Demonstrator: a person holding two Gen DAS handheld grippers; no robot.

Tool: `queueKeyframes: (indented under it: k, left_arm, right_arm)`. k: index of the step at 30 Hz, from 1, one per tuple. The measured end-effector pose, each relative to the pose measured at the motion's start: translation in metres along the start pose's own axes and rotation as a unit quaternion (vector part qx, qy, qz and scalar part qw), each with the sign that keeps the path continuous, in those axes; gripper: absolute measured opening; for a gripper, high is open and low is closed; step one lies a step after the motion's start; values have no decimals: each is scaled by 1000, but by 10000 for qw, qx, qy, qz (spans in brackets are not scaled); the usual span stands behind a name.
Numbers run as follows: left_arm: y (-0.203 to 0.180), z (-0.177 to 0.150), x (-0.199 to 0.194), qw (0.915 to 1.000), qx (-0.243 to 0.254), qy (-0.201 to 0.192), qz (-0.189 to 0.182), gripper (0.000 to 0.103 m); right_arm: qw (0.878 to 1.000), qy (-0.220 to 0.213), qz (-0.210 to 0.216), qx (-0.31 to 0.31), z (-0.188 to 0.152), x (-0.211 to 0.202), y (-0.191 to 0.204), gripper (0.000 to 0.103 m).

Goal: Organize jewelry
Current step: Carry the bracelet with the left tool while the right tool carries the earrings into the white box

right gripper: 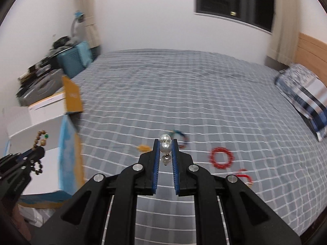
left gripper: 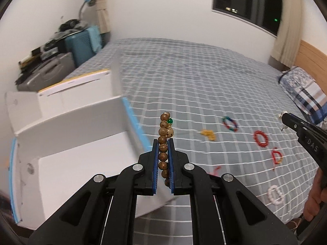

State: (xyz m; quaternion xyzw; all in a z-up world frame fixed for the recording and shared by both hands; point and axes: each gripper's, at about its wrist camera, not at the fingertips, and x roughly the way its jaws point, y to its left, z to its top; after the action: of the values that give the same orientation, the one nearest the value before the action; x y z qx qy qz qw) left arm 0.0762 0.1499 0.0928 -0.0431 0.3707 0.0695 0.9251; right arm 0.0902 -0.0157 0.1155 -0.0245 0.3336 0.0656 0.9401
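Note:
My left gripper [left gripper: 163, 141] is shut on a brown wooden bead bracelet [left gripper: 164, 130] with a green bead, held upright in the air beside the open white box [left gripper: 67, 149]. It also shows at the left of the right wrist view [right gripper: 38, 150]. My right gripper [right gripper: 165, 141] is shut on a pearl earring [right gripper: 165, 144], held above the bed. It shows at the right of the left wrist view [left gripper: 283, 117]. On the bedspread lie a multicoloured bracelet [left gripper: 230, 123], a red bracelet [left gripper: 261, 138], a yellow piece [left gripper: 208, 134], a red-and-gold piece [left gripper: 277, 157] and a white bracelet [left gripper: 276, 195].
The grey checked bed [left gripper: 194, 85] fills the middle. A blue-edged box with a yellow flap [right gripper: 71, 96] sits at its left edge. A cluttered blue case and lamp [left gripper: 81, 45] stand at the back left. A pillow [left gripper: 302, 89] lies at the right.

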Motion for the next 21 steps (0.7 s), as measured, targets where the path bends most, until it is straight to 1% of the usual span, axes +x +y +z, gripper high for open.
queueKeyframes:
  k: [1, 6, 9, 14, 18, 21]
  left_arm:
    - [9, -1, 0, 10000, -49, 13, 45, 8]
    - [58, -12, -3, 9989, -341, 79, 327, 8]
    - [86, -21, -5, 9975, -471, 140, 510, 8]
    - [123, -33, -7, 9944, -701, 274, 741, 8]
    - [144, -41, -8, 9922, -805, 382, 874, 8]
    - [158, -47, -10, 9901, -878, 470, 992, 8]
  right_arm:
    - [9999, -19, 97, -116, 0, 0, 19, 11]
    - [9979, -7, 416, -489, 0, -1, 84, 11]
    - [9960, 16, 582, -673, -2, -1, 117, 10]
    - [9923, 117, 806, -933, -10, 4, 160, 11]
    - [9886, 252, 1000, -1095, -17, 10, 193, 10]
    - [9868, 322, 1124, -1123, -21, 16, 207, 10]
